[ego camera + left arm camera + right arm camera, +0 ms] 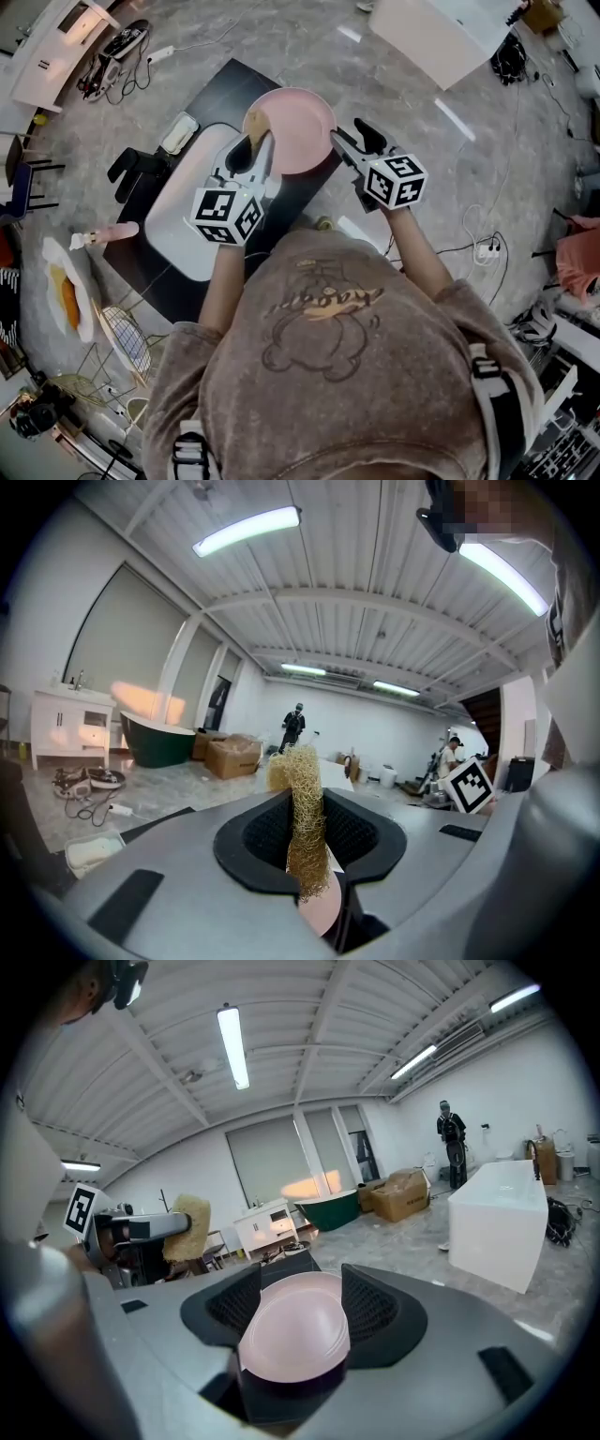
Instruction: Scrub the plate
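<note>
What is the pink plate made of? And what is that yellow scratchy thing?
The pink plate looks like smooth plastic, maybe melamine. Its colour is even, with a soft sheen and no glassy glare, though glazed ceramic can't be ruled out. The yellow scrubber looks like dried loofah or a similar coarse fibre. It is an open tangle of stiff, straw-coloured strands, rough and dull.

Landmark: pink plate [298,127]. The left gripper [253,152] with its loofah scrubber [255,125] blocks the left rim. The right gripper [341,141] blocks the right rim. A grey basin [178,225] lies near-left of the plate. Open floor [309,47] beyond the far rim allows passage.
</note>
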The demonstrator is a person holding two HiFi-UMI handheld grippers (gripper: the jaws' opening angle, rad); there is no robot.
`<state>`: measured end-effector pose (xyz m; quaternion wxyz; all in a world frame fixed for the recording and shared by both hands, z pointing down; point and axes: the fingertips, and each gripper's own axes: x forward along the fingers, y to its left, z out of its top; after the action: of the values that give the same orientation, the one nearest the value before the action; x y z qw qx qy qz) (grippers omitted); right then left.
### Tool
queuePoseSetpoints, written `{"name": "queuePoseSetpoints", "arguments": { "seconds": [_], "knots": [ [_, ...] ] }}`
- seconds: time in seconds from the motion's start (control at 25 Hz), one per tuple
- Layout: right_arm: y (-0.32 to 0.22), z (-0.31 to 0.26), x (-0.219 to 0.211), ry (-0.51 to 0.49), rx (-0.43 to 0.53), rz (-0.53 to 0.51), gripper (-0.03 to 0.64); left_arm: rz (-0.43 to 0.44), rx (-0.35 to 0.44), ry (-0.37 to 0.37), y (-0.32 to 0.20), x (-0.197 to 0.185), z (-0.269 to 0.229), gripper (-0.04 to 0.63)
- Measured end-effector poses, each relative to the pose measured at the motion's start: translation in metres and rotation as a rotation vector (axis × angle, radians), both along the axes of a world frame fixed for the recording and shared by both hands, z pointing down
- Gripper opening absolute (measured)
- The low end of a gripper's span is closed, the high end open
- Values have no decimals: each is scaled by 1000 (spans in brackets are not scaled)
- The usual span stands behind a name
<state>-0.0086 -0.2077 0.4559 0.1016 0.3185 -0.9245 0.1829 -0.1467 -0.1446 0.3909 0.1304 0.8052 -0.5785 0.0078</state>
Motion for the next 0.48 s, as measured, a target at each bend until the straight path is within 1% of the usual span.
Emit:
{"name": "queuePoseSetpoints", "arguments": {
  "seconds": [0.28,0.48],
  "knots": [
    [-43,42,-24,35,-28,-84,245,-18,-22,5,-6,3,6,77],
    [-77,82,-38,84,-116,-96,239,-30,-39,12,-8,0,7,77]
  ]
}}
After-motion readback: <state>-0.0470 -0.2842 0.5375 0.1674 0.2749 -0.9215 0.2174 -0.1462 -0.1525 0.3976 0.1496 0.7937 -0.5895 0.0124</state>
